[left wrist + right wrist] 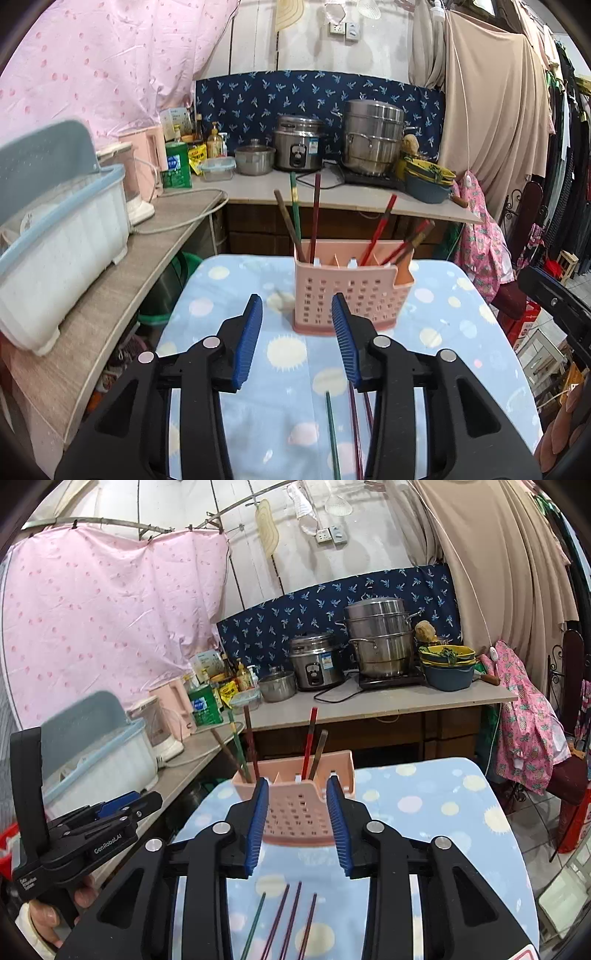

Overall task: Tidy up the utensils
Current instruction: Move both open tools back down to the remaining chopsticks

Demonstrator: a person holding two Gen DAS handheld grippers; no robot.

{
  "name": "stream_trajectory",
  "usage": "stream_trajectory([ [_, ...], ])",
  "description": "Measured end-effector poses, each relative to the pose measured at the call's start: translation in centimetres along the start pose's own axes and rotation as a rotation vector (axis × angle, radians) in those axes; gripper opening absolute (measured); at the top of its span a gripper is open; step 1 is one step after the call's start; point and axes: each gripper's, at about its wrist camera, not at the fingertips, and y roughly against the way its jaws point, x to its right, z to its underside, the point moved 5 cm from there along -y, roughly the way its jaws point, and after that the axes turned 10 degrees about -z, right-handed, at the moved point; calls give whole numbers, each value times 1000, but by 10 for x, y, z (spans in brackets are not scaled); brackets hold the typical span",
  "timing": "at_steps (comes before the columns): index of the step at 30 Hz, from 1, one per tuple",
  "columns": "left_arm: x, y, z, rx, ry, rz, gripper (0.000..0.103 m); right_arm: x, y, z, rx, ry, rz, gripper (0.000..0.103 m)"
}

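Observation:
A pink perforated utensil holder [347, 295] stands on the blue dotted tablecloth [461, 325] and also shows in the right wrist view [295, 805]. Several chopsticks stand in it, a green one [294, 206] and red ones [380, 229] among them. Loose chopsticks lie on the cloth below the grippers: a green one [332, 432] and dark red ones [291, 919]. My left gripper [297, 332] is open and empty, just in front of the holder. My right gripper [297, 812] is open and empty, its blue pads [256, 823] framing the holder.
A white and blue dish rack [55, 240] sits on the wooden side shelf [122, 288] at left. The back counter [332, 192] holds a rice cooker [299, 147], a steel steamer pot [373, 140], bowls and bottles. The left gripper [92, 834] shows at left in the right wrist view.

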Motion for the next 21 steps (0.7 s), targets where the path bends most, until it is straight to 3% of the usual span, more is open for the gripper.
stream_trajectory([
  [12,-18,21,90,-93,-13,-52,38,-5,32,99,-142,-44,31,34],
  [21,-28,22,146,-202,5,-41,38,-1,33,179,-279,-104,68,34],
])
